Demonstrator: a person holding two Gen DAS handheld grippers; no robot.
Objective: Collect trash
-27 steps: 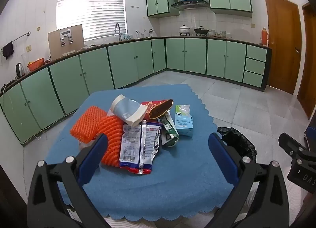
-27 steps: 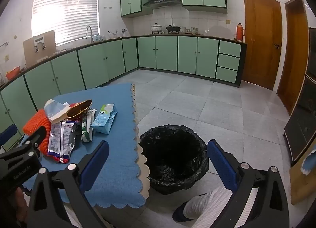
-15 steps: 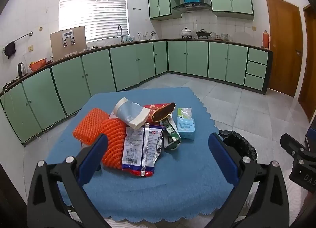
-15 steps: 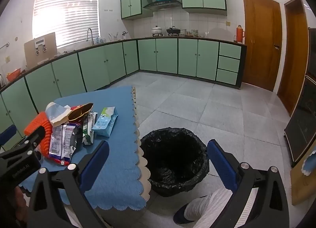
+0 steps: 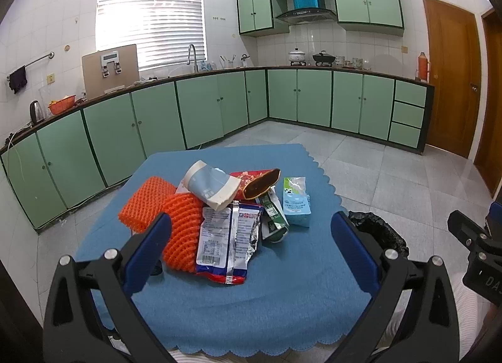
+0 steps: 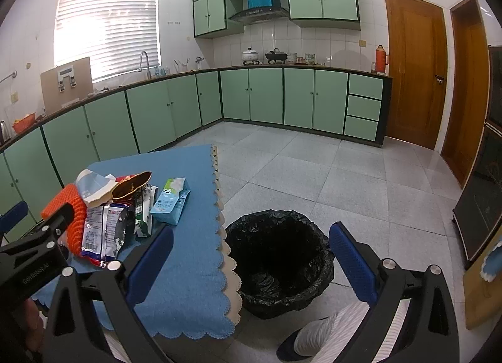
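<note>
Both claws are spread wide and hold nothing: I have my left gripper (image 5: 251,234) hovering over the near edge of the blue cloth (image 5: 251,306), and my right gripper (image 6: 251,246) above the gap between the cloth and the black-lined bin (image 6: 279,262). Trash sits heaped at the middle of the cloth: orange foam netting (image 5: 147,203), a silver snack wrapper (image 5: 226,237), a crumpled paper cup (image 5: 210,184) and a light blue carton (image 5: 296,203). I see the bin on the floor just beside the cloth's scalloped edge.
</note>
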